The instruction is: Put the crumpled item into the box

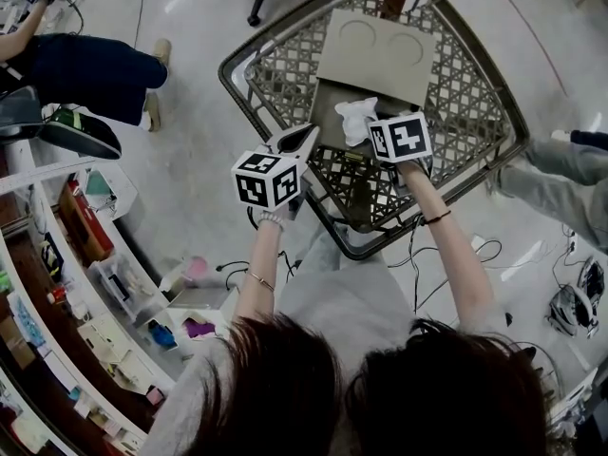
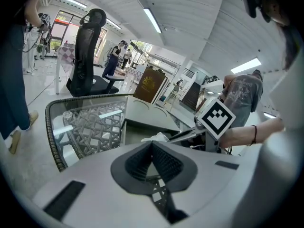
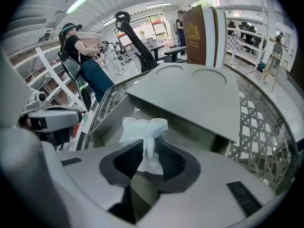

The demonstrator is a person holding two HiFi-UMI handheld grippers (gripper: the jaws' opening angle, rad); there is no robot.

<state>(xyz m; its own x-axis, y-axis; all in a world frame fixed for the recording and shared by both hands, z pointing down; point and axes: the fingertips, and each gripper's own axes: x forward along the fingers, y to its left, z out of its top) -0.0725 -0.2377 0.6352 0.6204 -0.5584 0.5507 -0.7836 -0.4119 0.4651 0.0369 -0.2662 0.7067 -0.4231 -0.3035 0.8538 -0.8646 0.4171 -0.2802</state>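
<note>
The crumpled item is a white tissue held over the open grey box, whose lid stands raised behind it. My right gripper has the tissue between its jaws, and both pads touch the narrow strand at the right gripper's tips. The lid slopes just beyond. My left gripper hovers at the box's left edge, shut and empty. In the left gripper view its tips meet, with the tissue and box just ahead.
The box sits on a wicker table with a glass top. A seated person is at the left and another person's legs at the right. Shelves line the left side. Cables lie on the floor.
</note>
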